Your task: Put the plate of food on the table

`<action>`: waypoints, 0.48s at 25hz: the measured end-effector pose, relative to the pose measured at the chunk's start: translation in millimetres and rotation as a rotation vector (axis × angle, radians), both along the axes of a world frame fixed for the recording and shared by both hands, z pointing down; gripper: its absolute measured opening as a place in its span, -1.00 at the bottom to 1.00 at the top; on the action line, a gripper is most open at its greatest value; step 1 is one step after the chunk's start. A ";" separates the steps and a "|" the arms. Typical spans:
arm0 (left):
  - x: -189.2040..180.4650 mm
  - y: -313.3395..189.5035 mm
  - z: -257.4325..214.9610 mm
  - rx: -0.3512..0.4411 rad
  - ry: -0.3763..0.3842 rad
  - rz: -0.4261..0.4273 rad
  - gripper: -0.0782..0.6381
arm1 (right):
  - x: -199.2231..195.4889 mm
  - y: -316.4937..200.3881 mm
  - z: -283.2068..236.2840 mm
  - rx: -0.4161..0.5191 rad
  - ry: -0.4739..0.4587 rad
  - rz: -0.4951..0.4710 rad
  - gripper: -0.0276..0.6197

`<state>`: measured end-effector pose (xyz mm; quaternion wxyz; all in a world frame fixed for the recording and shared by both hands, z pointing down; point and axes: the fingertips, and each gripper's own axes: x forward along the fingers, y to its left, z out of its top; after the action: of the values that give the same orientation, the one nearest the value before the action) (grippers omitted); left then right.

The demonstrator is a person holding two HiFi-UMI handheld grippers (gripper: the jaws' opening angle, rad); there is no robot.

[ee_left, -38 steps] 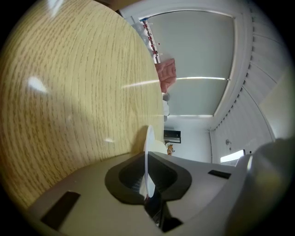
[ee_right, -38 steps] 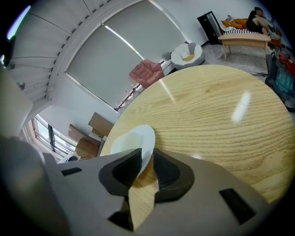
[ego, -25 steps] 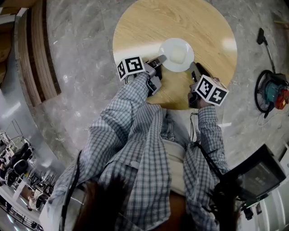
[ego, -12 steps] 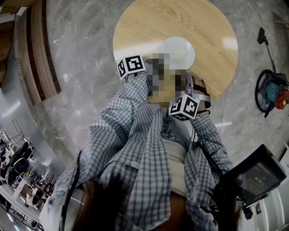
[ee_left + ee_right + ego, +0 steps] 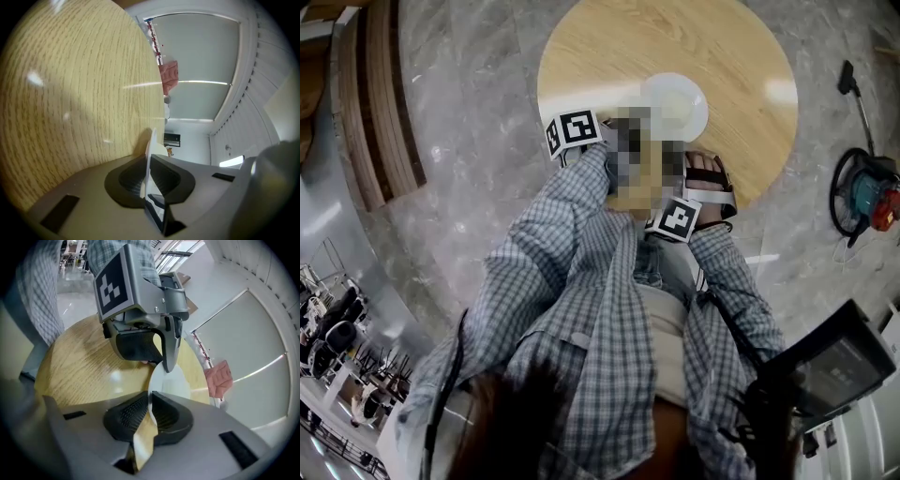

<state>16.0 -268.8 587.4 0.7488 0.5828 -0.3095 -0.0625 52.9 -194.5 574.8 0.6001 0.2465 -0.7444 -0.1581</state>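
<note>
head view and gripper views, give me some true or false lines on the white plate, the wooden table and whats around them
The left gripper is shut on the rim of the white round plate: true.
The plate is empty: false, pale food lies on it.
The plate is over a square dark table: false, it is over the round light wooden table.
A teal and red machine stands on the grey floor: true.
The person wears a plain red shirt: false, a checked shirt.
</note>
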 end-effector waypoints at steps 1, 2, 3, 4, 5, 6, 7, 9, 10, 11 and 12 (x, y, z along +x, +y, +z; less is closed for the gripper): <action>0.6 -0.3 -0.8 -0.001 0.015 -0.004 -0.72 | 0.5 -0.1 -0.2 -0.002 -0.004 0.005 -0.81; 1.2 -0.5 -1.7 0.001 0.023 -0.004 -0.72 | 1.0 0.0 -0.2 -0.005 -0.007 0.008 -0.81; 1.7 -0.7 -3.0 0.007 0.024 -0.001 -0.72 | 1.4 0.1 0.0 -0.010 -0.011 0.010 -0.81; 2.2 -0.9 -4.5 0.016 0.024 0.004 -0.72 | 1.7 0.2 0.3 -0.015 -0.015 0.013 -0.81; 2.7 -0.9 -6.3 0.026 0.027 0.008 -0.72 | 1.9 0.3 0.6 -0.022 -0.021 0.016 -0.81; 3.4 -1.0 -8.3 0.035 0.037 0.010 -0.69 | 2.3 0.5 1.1 -0.028 -0.026 0.020 -0.81; 4.2 -1.3 -10.6 0.042 0.055 0.010 -0.58 | 2.9 0.5 1.9 -0.034 -0.029 0.022 -0.81; 5.9 -2.0 -14.7 0.051 0.089 0.011 -0.40 | 3.9 0.6 3.8 -0.042 -0.029 0.022 -0.81; 6.2 -1.5 -16.2 0.055 0.095 0.016 -0.37 | 3.9 0.7 4.6 -0.049 -0.032 0.023 -0.81; 5.9 -0.6 -17.0 0.058 0.094 0.022 -0.36 | 3.7 0.7 5.1 -0.056 -0.037 0.025 -0.80; 5.1 0.4 -17.3 0.059 0.092 0.026 -0.36 | 3.4 0.4 5.6 -0.061 -0.041 0.026 -0.80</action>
<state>21.1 -268.4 570.0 0.7455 0.6049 -0.2654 -0.0884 56.2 -194.2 580.4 0.5939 0.2408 -0.7579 -0.1222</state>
